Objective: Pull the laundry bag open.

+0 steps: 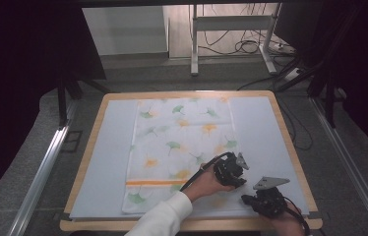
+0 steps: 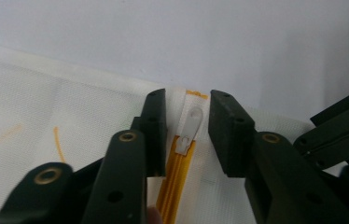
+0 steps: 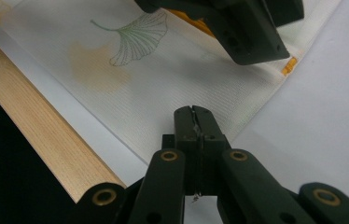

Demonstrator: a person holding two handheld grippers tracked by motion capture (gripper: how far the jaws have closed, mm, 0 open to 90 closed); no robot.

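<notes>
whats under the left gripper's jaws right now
Between the left gripper's open jaws lies the white zipper pull at the end of the orange zipper on the leaf-print pillowcase. The jaws cover the cloth beneath them.

Both grippers low at the near right, left jaws apart, right jaws closed.

I hold the left gripper [image 1: 230,169] in my left hand [image 1: 206,185], white sleeve [image 1: 165,216] reaching in from the bottom edge toward the right. In the left gripper view its two black jaws stand apart with a clear gap between the pads. My right gripper [image 1: 265,200] sits just beside it, nearer the bottom edge; in the right gripper view its jaws [image 3: 194,123] meet pad to pad.
</notes>
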